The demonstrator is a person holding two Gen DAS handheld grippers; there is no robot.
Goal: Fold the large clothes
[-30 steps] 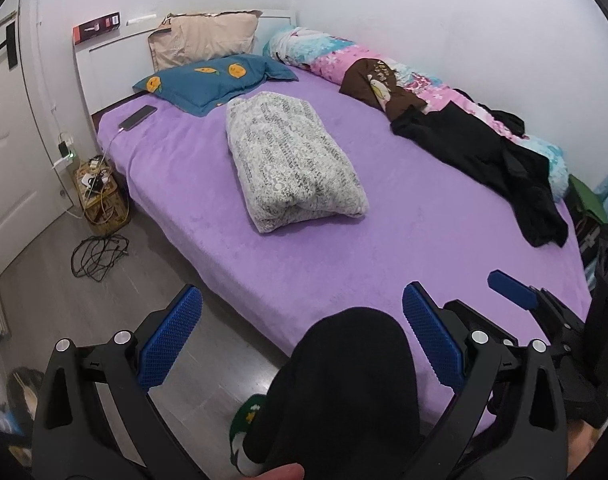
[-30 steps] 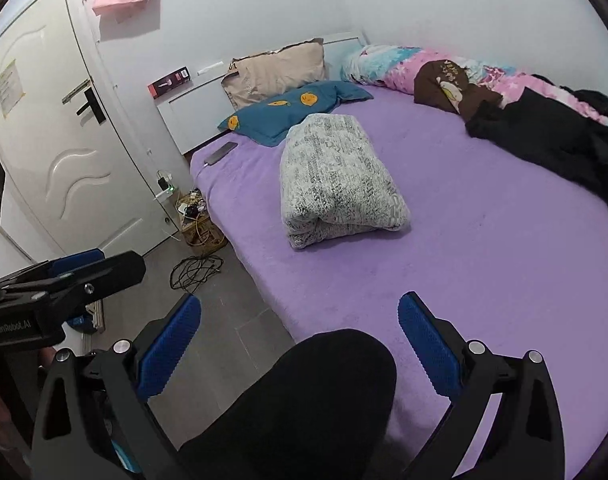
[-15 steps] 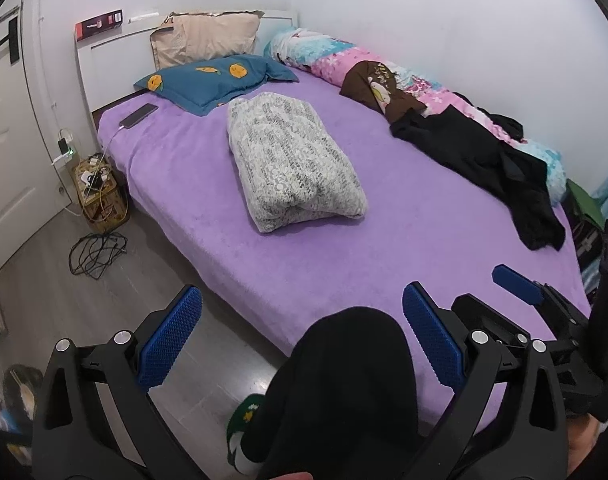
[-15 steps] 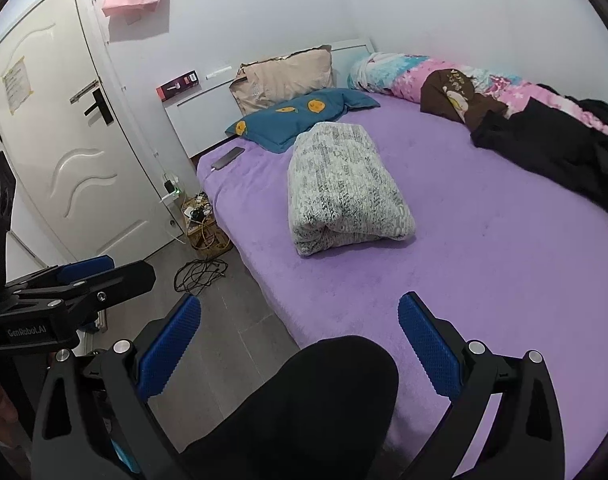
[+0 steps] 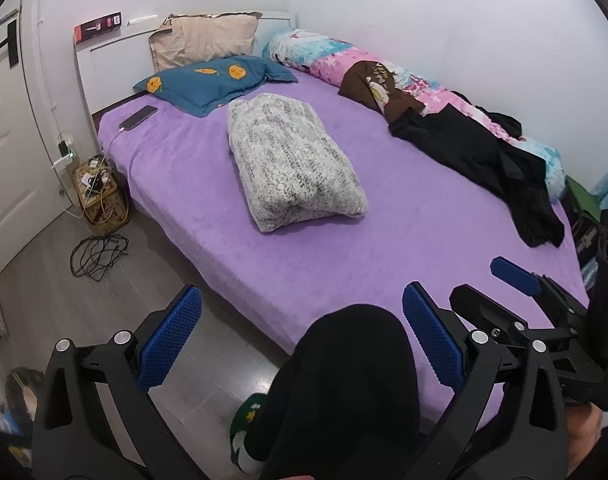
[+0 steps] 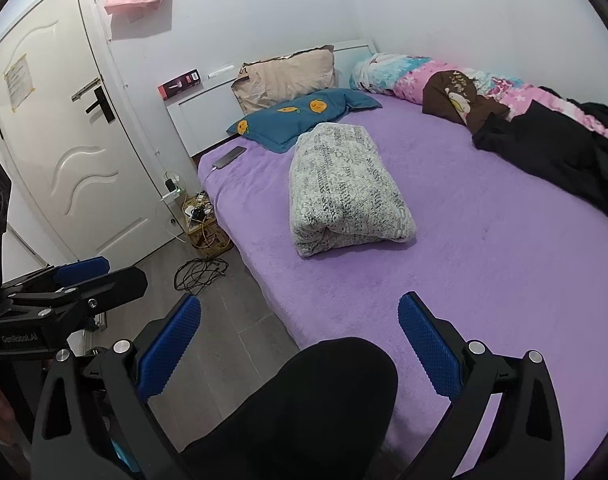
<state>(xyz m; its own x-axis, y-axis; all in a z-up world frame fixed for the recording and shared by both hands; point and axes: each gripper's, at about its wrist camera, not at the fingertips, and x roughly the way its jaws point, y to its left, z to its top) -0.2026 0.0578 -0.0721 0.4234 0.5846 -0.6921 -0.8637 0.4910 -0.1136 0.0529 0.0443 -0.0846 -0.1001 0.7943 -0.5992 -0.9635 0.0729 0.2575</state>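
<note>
A folded grey-and-white knit garment (image 5: 292, 164) lies in the middle of the purple bed (image 5: 403, 248); it also shows in the right wrist view (image 6: 343, 188). A black garment (image 5: 487, 164) lies spread and crumpled along the bed's far right side (image 6: 563, 156). A brown garment with a cartoon print (image 5: 375, 88) lies beyond it. My left gripper (image 5: 300, 336) is open and empty, held off the bed's near edge above my black-clad knee (image 5: 351, 380). My right gripper (image 6: 300, 336) is open and empty, also near the bed's edge.
A teal pillow (image 5: 216, 80) and a beige pillow (image 5: 208, 36) lie at the headboard. A rolled pink-and-blue quilt (image 5: 415, 80) runs along the wall. A phone (image 5: 138, 118) charges on the bed's left corner. A crate of cables (image 5: 100, 196) and a loose cord (image 5: 98, 256) sit on the floor beside a white door (image 6: 64, 140).
Both grippers have drifted slightly back and to the left of the bed, staying open and empty. Nothing on the bed has moved.
</note>
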